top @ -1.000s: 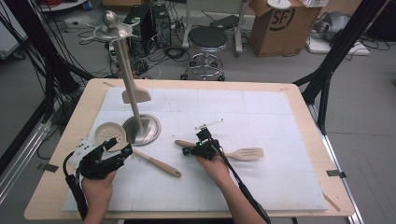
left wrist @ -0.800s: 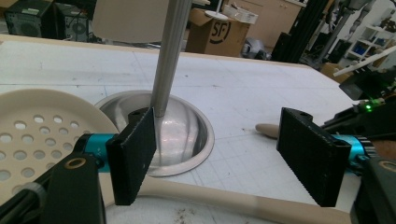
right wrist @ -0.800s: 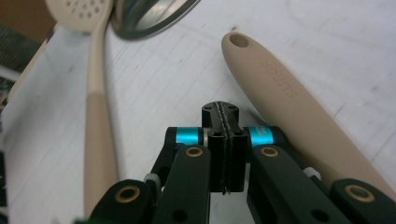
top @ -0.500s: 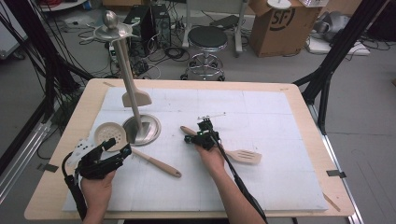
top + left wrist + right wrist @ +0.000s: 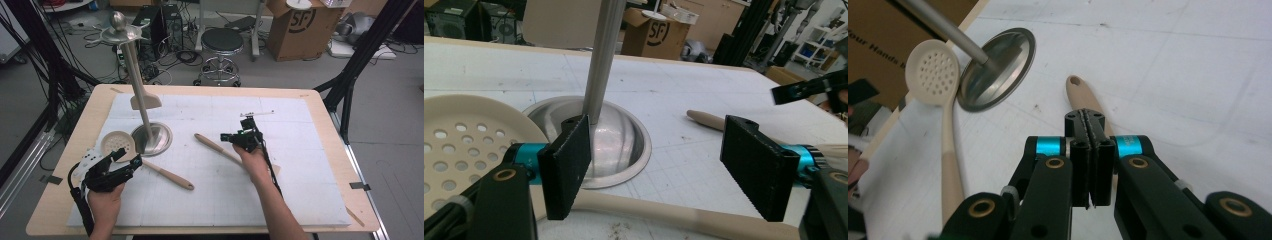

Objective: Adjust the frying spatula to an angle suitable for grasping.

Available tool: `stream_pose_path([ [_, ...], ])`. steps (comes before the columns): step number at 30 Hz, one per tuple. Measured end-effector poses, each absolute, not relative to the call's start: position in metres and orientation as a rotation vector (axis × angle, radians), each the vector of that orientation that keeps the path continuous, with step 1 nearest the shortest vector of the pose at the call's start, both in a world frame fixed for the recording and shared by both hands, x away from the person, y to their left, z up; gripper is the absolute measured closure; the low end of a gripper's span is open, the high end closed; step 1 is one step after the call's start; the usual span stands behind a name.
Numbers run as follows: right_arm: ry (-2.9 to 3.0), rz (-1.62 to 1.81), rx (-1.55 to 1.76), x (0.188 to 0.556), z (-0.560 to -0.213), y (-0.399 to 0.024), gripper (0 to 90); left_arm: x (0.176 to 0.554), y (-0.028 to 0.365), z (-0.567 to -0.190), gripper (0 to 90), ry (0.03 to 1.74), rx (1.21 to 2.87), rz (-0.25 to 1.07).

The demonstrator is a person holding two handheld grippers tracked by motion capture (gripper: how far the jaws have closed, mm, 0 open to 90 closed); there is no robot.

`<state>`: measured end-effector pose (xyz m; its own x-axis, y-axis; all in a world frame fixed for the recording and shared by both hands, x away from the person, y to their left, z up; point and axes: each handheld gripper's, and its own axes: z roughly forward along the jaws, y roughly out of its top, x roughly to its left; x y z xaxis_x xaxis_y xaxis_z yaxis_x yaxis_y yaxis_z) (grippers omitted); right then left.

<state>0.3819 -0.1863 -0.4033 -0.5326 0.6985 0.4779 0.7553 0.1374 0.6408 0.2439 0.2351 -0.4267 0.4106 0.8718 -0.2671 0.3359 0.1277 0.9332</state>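
Right gripper (image 5: 239, 138) clenched on spatula handle (image 5: 216, 148), mid-table. Keep grip firm, lift level toward stand (image 5: 142, 107). Left gripper (image 5: 120, 161) released, straddling skimmer handle (image 5: 167, 176).

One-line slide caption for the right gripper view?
Right tool shut on a wooden spatula handle, with the skimmer and stand base beyond.

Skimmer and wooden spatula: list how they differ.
The skimmer has a round, cream, perforated head; the wooden spatula has its head hidden under the hand in the high view. The skimmer lies beside the stand's metal base, by the open left gripper; the wooden spatula lies mid-table, its handle running under the shut right gripper. Both have long wooden handles.
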Motion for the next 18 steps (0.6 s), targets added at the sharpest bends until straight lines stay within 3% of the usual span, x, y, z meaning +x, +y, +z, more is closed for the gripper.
stream_pose_path([
  [6, -2.316, -1.317, -1.481, 0.383, -0.401, -0.215, 83.4, 0.244, 0.233, -0.426, 28.9, 1.145, 1.453, 0.553],
  [13, -2.244, -1.308, -1.442, 0.391, -0.408, -0.222, 62.3, 0.244, 0.233, -0.427, 28.9, 1.149, 1.453, 0.551],
  [18, -2.266, -1.249, -1.410, 0.394, -0.415, -0.218, 53.9, 0.245, 0.233, -0.427, 29.0, 1.149, 1.452, 0.551],
])
